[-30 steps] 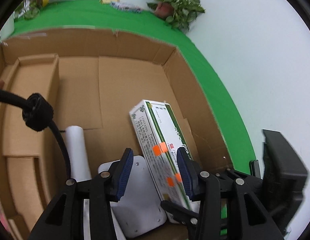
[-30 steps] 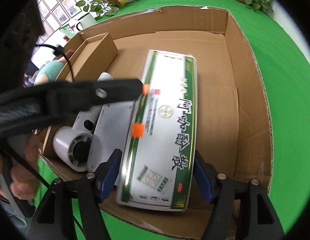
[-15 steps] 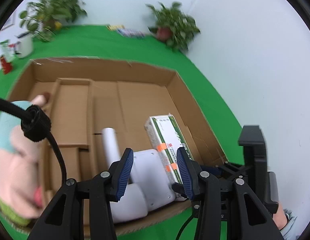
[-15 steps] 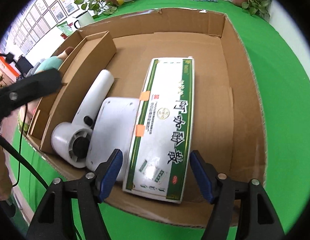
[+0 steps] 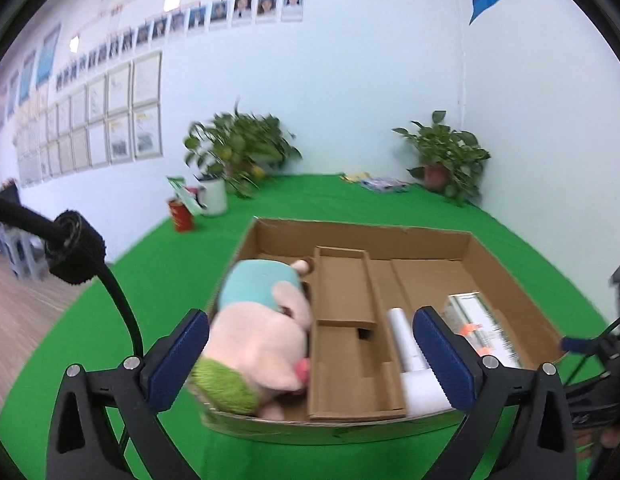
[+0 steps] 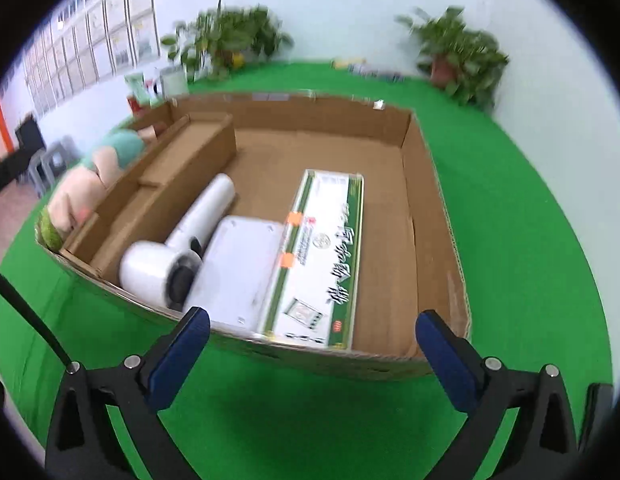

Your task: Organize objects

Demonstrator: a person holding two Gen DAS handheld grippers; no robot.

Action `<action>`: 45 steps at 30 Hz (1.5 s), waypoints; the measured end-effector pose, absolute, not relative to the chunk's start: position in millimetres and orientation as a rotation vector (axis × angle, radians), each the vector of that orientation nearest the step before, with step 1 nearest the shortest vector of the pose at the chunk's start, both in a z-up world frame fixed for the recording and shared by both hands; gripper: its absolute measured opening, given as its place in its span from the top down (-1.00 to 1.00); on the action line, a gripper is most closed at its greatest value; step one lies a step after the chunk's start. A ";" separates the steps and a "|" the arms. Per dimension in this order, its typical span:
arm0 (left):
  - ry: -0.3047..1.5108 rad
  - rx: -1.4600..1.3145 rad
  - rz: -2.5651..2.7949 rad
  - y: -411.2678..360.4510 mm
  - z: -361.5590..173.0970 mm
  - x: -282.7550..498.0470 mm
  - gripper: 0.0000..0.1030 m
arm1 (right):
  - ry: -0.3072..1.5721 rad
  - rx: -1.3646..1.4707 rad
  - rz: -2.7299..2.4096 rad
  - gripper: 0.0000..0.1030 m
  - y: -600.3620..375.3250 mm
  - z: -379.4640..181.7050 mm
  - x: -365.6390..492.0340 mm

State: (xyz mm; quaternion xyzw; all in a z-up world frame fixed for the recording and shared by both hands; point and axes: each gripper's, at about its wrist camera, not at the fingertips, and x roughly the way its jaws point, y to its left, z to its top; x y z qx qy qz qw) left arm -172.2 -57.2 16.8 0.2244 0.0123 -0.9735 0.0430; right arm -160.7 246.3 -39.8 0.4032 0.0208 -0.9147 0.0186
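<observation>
Looks like everything's in the cardboard box [image 6: 438,216] at this point: the plush toy [image 5: 261,332] is stuffed in the far-left slot, the white hair dryer [image 6: 177,248] lies next to the inner cardboard divider [image 5: 346,320], a flat white device [image 6: 237,268] sits touching it, and the long green-and-white carton [image 6: 322,256] lies along the right side of that, its near end at the box's near wall. The box's right side is bare.

If there's a step left, my guess is it's just backing off cleanly (or fetching another item, can't see one on the green cloth [image 6: 530,240]). To do that well, pull straight back toward yourself and keep the fingers above the near wall so nothing gets nudged out of line.

Left gripper [image 5: 310,360] is spread wide, holding nothing, hovering near the box's near-left corner. Right gripper [image 6: 314,356] is just as wide apart, empty, hanging over the cloth just short of the near wall, touching nothing
</observation>
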 end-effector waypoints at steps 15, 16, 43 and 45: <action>-0.029 0.782 -2.953 -31.0 -57.4 -181.7 -0.99 | -0.035 0.882 -3.087 -0.99 240.5 -53.7 -129.2; -0.026 0.788 -2.955 -30.4 -60.6 -185.6 -0.99 | -0.044 0.888 -3.086 -0.99 240.4 -55.2 -130.8; -0.060 0.822 -2.934 -24.4 -82.7 -203.3 -1.00 | 0.067 0.807 -3.130 -0.99 226.3 -66.4 -131.1; -0.059 0.822 -2.934 -24.4 -82.9 -203.7 -1.00 | 0.070 0.808 -3.131 -0.99 226.1 -66.4 -131.5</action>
